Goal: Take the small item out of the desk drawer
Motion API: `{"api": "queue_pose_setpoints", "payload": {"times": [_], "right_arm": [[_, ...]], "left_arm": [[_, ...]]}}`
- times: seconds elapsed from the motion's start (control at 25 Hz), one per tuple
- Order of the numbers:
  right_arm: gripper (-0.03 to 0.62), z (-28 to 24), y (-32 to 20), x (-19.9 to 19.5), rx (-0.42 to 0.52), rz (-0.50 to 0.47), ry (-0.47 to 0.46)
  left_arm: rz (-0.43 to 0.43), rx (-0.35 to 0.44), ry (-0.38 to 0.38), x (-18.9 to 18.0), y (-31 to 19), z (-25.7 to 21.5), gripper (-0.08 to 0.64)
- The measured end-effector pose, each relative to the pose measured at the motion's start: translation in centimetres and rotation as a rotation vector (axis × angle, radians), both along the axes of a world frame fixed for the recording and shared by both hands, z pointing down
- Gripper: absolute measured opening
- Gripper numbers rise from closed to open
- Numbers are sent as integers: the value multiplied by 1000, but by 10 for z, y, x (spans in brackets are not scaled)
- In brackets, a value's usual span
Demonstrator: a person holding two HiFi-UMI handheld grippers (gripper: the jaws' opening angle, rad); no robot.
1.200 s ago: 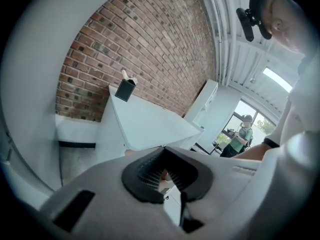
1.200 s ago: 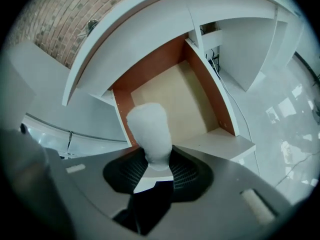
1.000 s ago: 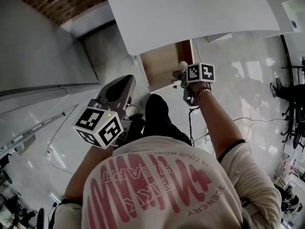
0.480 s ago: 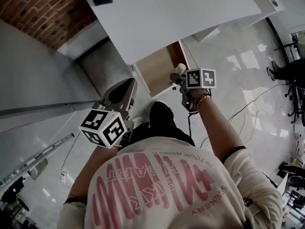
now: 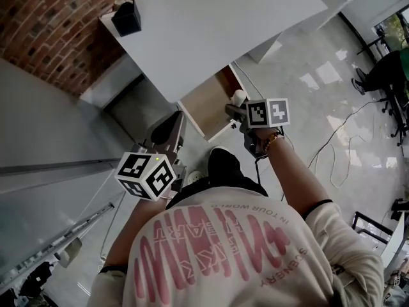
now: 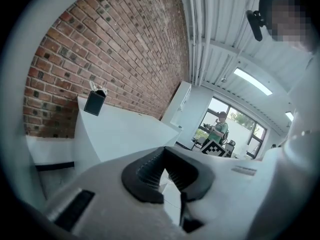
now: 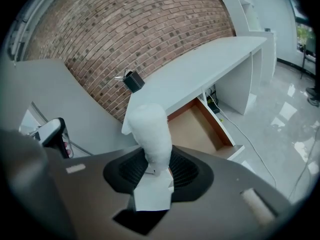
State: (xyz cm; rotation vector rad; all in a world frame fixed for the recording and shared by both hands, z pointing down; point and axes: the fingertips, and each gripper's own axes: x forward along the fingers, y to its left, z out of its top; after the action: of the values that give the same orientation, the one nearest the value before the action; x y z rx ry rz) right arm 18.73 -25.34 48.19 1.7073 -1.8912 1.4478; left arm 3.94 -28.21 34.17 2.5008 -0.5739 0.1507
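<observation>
The small white fuzzy item (image 7: pixel 150 131) is sitting clamped between the pads of the right gripper (image 7: pixel 157 170), its rounded end poking out past the fingertips. It is hanging above the open wooden drawer (image 7: pixel 196 126), near mid-frame. The left gripper (image 6: pixel 163 159) is carrying nothing, its jaws meeting at the tips. The drawer is standing out from under a white desk (image 5: pixel 211 24) by a brick wall (image 5: pixel 51 31), over a glossy floor (image 5: pixel 332 101). Only the left gripper view is showing a person (image 6: pixel 220 128) at a far window.
</observation>
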Motion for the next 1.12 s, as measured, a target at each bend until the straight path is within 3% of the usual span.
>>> {"api": "queue_pose_setpoints", "payload": {"times": [0.44,1.12], "right_arm": [[143,-55,6,-5,127,64,16],[143,-132,22,-14,311,56,137]], "left_arm": [[21,68,39,10,11,-31,3],[-15,133,68,4,25,-59,3]]}}
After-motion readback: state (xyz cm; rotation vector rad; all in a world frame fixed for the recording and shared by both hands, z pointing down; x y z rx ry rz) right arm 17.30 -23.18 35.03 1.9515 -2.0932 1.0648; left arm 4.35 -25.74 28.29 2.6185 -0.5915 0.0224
